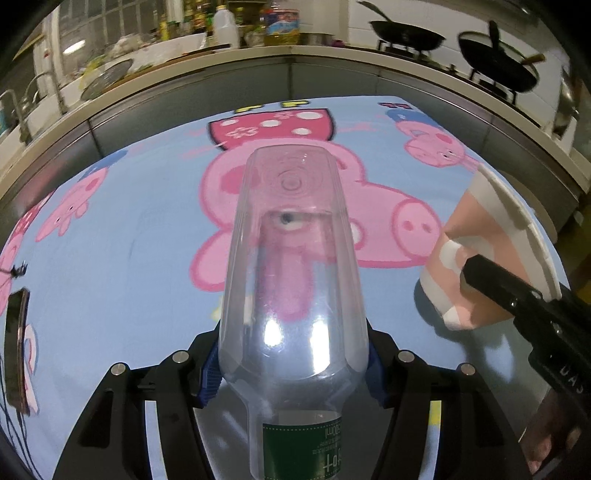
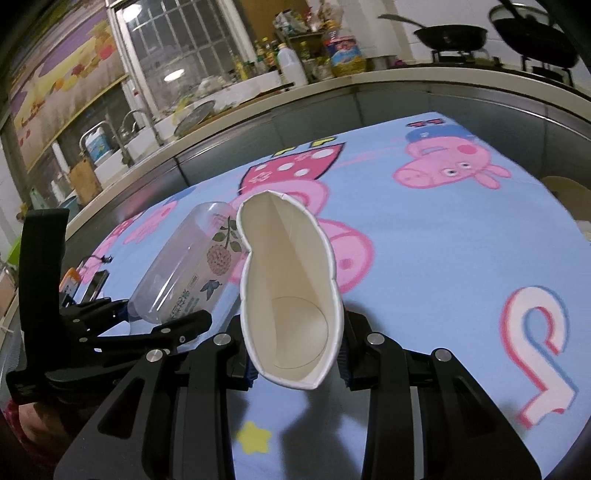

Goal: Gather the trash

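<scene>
My left gripper (image 1: 293, 373) is shut on a clear empty plastic bottle (image 1: 291, 280) with a green label, base pointing forward, held above the table. The bottle also shows in the right wrist view (image 2: 184, 269), in the left gripper (image 2: 159, 317). My right gripper (image 2: 295, 358) is shut on a squashed white paper cup (image 2: 291, 295), its open mouth facing the camera. In the left wrist view the cup (image 1: 480, 240) is pink and white outside, with the right gripper (image 1: 491, 280) on it, to the right of the bottle.
The table wears a blue cartoon-pig cloth (image 1: 129, 240). A dark phone (image 1: 16, 350) lies at its left edge. Behind runs a kitchen counter (image 2: 332, 88) with bottles, a sink at left and woks (image 1: 406, 35) on a stove at right.
</scene>
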Action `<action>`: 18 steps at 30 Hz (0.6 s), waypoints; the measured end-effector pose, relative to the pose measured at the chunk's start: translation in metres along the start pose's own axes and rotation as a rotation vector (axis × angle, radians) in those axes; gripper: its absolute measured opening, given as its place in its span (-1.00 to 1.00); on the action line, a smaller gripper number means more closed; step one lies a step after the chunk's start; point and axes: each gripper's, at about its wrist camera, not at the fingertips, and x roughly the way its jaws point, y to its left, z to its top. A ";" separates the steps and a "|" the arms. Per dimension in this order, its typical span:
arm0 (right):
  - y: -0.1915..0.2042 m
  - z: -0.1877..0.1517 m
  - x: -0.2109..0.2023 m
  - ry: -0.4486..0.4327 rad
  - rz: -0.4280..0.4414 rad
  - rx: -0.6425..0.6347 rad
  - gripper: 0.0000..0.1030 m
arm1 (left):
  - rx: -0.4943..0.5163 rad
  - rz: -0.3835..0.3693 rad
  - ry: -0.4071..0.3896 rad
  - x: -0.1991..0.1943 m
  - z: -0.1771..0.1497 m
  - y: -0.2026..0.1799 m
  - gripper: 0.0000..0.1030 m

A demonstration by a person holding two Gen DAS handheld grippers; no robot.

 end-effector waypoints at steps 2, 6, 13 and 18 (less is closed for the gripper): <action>-0.011 0.001 -0.007 -0.019 -0.019 0.011 -0.38 | 0.027 -0.010 0.001 0.000 0.004 -0.012 0.21; -0.033 0.002 -0.018 -0.045 -0.049 0.041 -0.38 | 0.078 -0.033 -0.001 0.001 0.015 -0.038 0.21; -0.075 0.004 -0.035 -0.083 -0.096 0.099 -0.38 | 0.167 -0.068 -0.015 0.004 0.032 -0.083 0.21; -0.100 0.005 -0.045 -0.103 -0.118 0.137 -0.38 | 0.217 -0.085 -0.016 0.007 0.040 -0.112 0.21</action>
